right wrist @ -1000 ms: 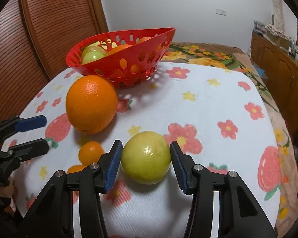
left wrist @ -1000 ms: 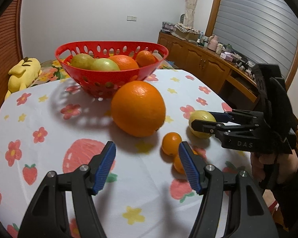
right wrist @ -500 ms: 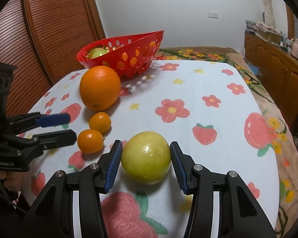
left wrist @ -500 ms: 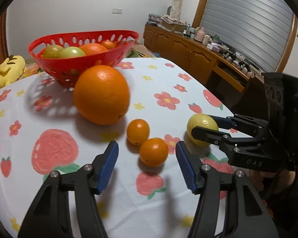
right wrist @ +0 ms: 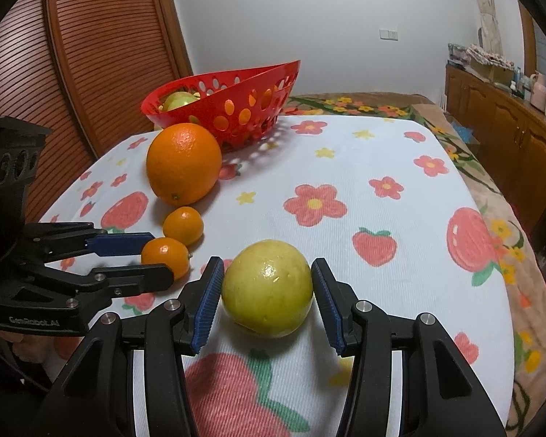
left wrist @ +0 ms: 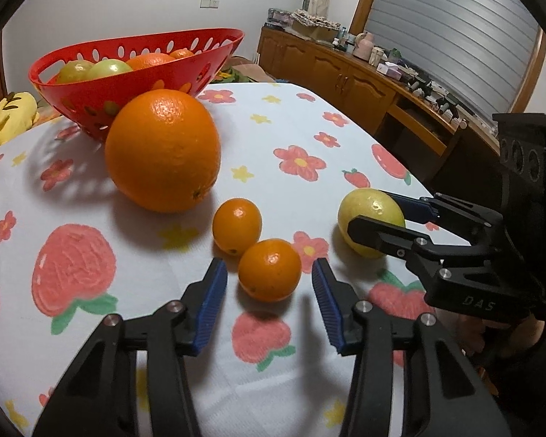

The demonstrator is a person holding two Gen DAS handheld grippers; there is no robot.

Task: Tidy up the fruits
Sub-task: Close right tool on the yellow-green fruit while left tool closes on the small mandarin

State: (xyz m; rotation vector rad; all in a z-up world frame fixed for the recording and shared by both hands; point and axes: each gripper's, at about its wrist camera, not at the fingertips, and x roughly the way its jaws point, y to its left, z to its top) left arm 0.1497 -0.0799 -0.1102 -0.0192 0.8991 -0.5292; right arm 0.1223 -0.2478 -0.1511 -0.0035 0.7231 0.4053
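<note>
Left gripper (left wrist: 269, 291): my jaws have just been closing around the near small orange (left wrist: 270, 269); narrow now, slim gaps show on both sides, not yet pressing.
Right gripper (right wrist: 267, 300): jaws clamped on the yellow-green fruit (right wrist: 267, 288), which sits on the counter (right wrist: 364, 167).
Change: left has come in from short of the pair of small oranges.
Basket (left wrist: 91, 98): 11 o'clock, beyond the big orange (left wrist: 162, 150).
Meaning: both fruits nearly ready to lift, I judge.

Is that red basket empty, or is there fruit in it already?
Not empty: the red basket holds green-yellow fruits and oranges, visible above its rim.
</note>
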